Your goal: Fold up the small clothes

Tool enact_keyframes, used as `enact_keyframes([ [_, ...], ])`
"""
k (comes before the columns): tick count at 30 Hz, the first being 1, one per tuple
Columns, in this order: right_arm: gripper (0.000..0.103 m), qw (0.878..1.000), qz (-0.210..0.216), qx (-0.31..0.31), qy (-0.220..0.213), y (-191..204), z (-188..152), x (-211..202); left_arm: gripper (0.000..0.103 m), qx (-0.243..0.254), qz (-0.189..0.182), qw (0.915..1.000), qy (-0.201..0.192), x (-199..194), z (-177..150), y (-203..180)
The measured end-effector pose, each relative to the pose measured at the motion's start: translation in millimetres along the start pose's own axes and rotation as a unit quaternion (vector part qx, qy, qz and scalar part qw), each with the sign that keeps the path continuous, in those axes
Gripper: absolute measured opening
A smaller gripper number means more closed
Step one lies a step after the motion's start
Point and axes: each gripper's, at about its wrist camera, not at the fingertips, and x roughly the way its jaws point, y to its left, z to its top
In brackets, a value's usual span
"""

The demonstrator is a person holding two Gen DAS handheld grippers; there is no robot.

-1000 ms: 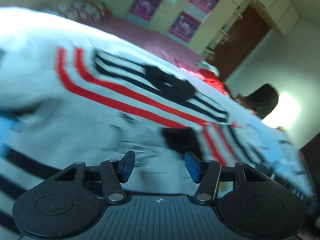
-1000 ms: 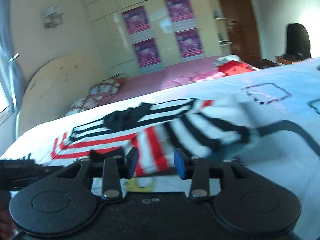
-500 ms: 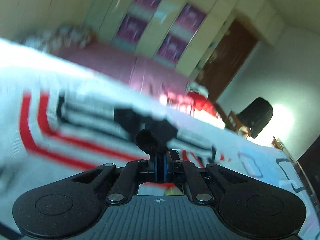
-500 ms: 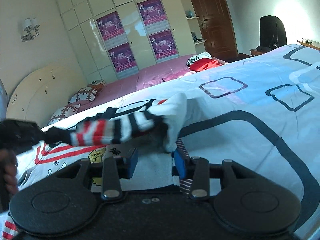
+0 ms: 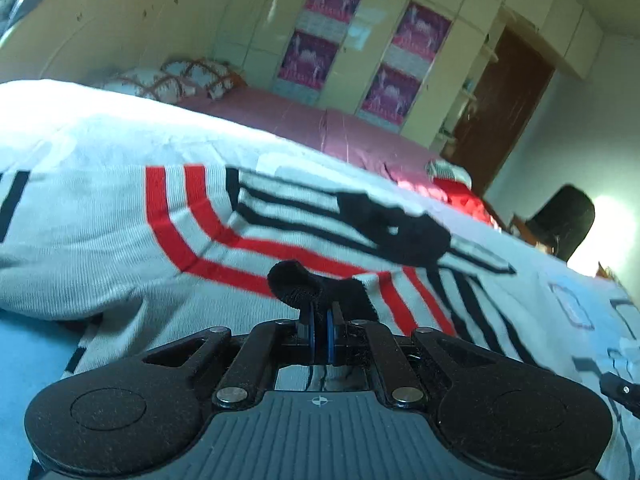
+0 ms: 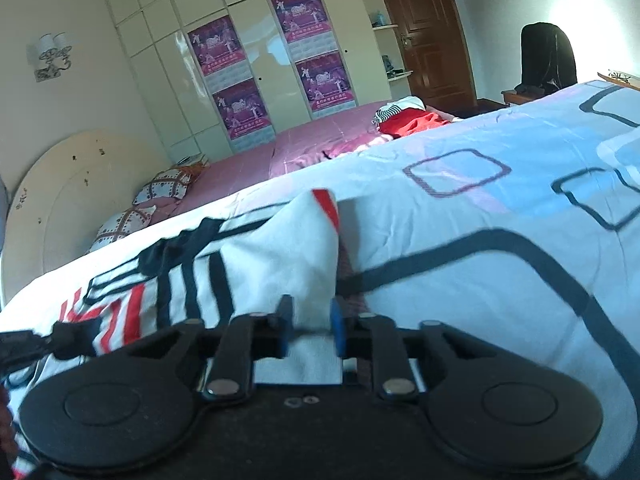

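Observation:
A small white knitted sweater with red and black stripes lies on the bed. My left gripper is shut on the sweater's black cuff and holds it low over the striped body. In the right wrist view the same sweater is bunched up, with its white fabric between the fingers of my right gripper. The right jaws stand partly apart around the cloth. The left gripper shows at the far left of the right wrist view.
The sweater lies on a pale blue and white bedsheet with dark square outlines. Beyond it is a pink bed with patterned pillows and a heap of red and striped clothes. A wardrobe wall, a brown door and a dark chair stand behind.
My left gripper closed on the black cuff and has lowered it toward the sweater body. My right gripper has moved in so that the white fabric sits between its fingers.

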Motion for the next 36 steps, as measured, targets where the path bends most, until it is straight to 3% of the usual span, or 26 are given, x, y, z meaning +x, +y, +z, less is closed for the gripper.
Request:
enact_keyframes([
  [2,0.017,1.0,-0.008,-0.009,0.014,0,5,19,0.005,0.002,0.008,1.0,-0.004,-2,-3,2],
  [4,0.012,0.997,-0.018,-0.032,0.073,-3,-4,48,0.005,0.007,0.028,0.9994,0.018,2,-12,10],
  [8,0.014,0.996,-0.018,-0.059,0.06,-2,-1,44,0.005,0.002,0.03,0.9994,0.017,-2,-17,17],
  [11,0.014,0.998,0.004,-0.067,0.015,3,5,25,0.005,0.0,0.031,0.9995,0.005,-5,-18,17],
  [12,0.014,0.997,0.019,-0.072,0.022,5,3,27,0.005,-0.003,0.031,0.9995,0.0,-5,-20,18],
  [14,0.01,0.991,0.022,-0.099,0.083,8,-7,49,0.005,-0.006,0.038,0.9993,-0.004,-5,-22,19],
  [17,0.01,0.99,0.029,-0.113,0.08,10,-6,48,0.005,-0.011,0.041,0.9991,-0.004,-8,-24,21],
  [20,0.024,0.996,0.052,-0.067,0.034,-7,13,39,0.005,-0.005,0.034,0.9994,0.007,-5,-20,22],
  [22,0.026,0.998,0.058,-0.03,0.022,-24,31,45,0.006,-0.014,0.028,0.9995,0.002,-8,-16,25],
  [23,0.026,0.998,0.062,-0.01,0.022,-33,39,52,0.018,-0.014,0.031,0.9994,-0.003,-9,-16,26],
  [24,0.026,0.998,0.063,0.006,0.02,-40,46,60,0.047,-0.013,0.041,0.999,-0.009,-9,-15,26],
  [26,0.026,0.997,0.067,0.028,0.016,-52,57,79,0.071,-0.017,0.056,0.998,-0.026,-8,-13,28],
  [31,0.032,0.994,0.087,0.065,0.034,-71,69,124,0.069,-0.006,0.053,0.9986,-0.003,14,-6,22],
  [32,0.034,0.992,0.095,0.073,0.041,-72,70,132,0.052,0.004,0.056,0.9984,-0.002,17,-5,18],
  [33,0.035,0.99,0.104,0.081,0.052,-73,71,140,0.026,0.014,0.061,0.998,0.002,21,-4,15],
  [35,0.018,0.988,0.115,0.078,0.069,-66,71,150,0.008,0.005,0.041,0.9991,0.003,23,-2,15],
  [36,0.011,0.988,0.119,0.062,0.074,-62,71,151,0.007,0.001,0.044,0.999,-0.009,20,-2,14],
])
